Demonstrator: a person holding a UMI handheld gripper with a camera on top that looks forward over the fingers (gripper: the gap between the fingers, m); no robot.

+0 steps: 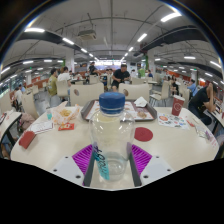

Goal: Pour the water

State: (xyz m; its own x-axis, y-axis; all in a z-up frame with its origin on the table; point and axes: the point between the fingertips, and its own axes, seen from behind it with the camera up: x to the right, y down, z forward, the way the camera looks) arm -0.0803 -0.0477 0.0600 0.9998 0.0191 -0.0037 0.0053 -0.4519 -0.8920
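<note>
the pouring has not begun, as far as can be judged: the water bottle (111, 135) stands upright with its blue cap (112, 102) on, and the gripper (112, 160) has it clamped, both purple pads (83, 158) pressed against its clear sides, so the grasp looks done while uncapping or tilting and the pour itself are left. the bottle's long axis runs vertical, cap pointing straight up, base down near the white table (60, 148); whether the base touches the table or is lifted just off it cannot be told. it appears mostly full. beyond the bottle sits a dark tray (143, 113), to the bottle's right lies a small red disc (144, 133), and farther right of the bottle stands a red cup (177, 108), a likely target for the water, though that is a guess. left of the bottle are food items and papers (64, 118). people sit well beyond the bottle.
</note>
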